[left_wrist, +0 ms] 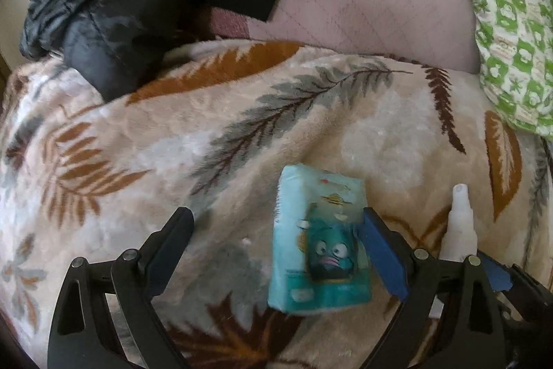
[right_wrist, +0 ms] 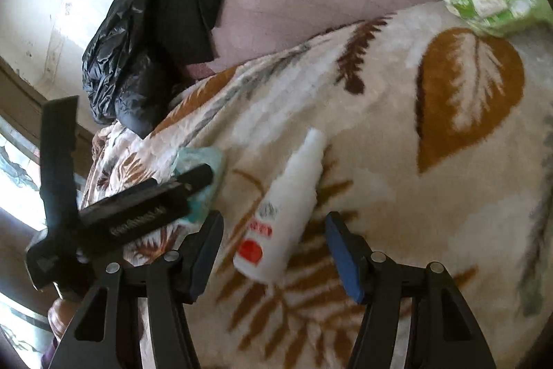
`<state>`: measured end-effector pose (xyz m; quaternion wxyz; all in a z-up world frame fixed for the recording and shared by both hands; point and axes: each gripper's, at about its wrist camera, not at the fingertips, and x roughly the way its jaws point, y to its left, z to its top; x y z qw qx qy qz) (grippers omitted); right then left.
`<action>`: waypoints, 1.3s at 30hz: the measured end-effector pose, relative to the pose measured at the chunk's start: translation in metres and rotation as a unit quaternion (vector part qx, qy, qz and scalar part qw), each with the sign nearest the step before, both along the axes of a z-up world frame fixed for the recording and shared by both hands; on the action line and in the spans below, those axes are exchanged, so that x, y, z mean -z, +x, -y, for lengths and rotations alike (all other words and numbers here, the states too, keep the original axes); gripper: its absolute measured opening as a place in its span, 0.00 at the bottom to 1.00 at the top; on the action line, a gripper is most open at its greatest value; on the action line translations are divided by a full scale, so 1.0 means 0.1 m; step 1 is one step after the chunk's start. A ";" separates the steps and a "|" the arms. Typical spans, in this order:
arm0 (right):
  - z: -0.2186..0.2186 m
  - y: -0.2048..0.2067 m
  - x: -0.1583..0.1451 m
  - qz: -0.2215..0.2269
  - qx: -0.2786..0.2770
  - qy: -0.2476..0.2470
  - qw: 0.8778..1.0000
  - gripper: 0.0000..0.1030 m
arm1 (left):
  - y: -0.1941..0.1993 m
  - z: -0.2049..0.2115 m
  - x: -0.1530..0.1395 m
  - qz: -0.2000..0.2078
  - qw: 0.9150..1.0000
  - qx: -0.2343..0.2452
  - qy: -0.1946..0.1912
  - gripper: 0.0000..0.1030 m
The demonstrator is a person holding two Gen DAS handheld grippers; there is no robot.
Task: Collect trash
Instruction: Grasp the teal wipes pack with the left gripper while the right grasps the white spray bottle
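A teal tissue pack point(left_wrist: 319, 241) with a cartoon face lies on the leaf-patterned blanket point(left_wrist: 172, 134). My left gripper point(left_wrist: 276, 223) is open, its jaws wide on either side of the pack; the right jaw's blue pad touches the pack's edge. A white spray bottle point(right_wrist: 283, 213) with red label marks lies on the blanket, between the open jaws of my right gripper point(right_wrist: 273, 227). The bottle also shows in the left wrist view point(left_wrist: 458, 227), beside the left gripper's right finger. The left gripper point(right_wrist: 145, 213) and part of the pack point(right_wrist: 204, 168) show in the right wrist view.
A black puffy jacket point(left_wrist: 100, 16) and dark cloth lie at the blanket's far left. A pink quilted sheet point(left_wrist: 373, 9) lies behind. A green-and-white patterned pillow point(left_wrist: 511, 23) sits at the right. A wall and a window frame point(right_wrist: 24, 85) stand at the left.
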<state>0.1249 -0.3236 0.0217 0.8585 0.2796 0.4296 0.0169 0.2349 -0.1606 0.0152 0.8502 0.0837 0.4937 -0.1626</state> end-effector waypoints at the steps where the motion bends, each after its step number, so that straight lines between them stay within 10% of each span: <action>1: -0.03 0.03 0.00 0.000 -0.002 -0.010 1.000 0.63 | 0.02 -0.02 0.03 -0.007 1.000 -0.002 -0.010 0.92; 5: -0.12 0.09 0.02 0.001 -0.005 -0.049 0.999 0.60 | -0.01 -0.06 0.10 -0.002 1.000 -0.005 -0.016 0.90; 10: -0.13 0.09 0.05 0.000 0.007 -0.081 0.997 0.45 | -0.17 -0.17 0.02 0.019 1.000 -0.011 0.012 0.33; 13: -0.11 0.07 0.03 -0.001 0.010 -0.085 0.996 0.38 | -0.21 -0.28 -0.04 0.021 0.999 -0.017 0.025 0.16; 39: -0.39 -1.30 -0.32 0.001 -0.033 -0.080 0.996 0.32 | -2.02 -0.71 -0.71 0.076 0.997 -0.009 0.001 0.13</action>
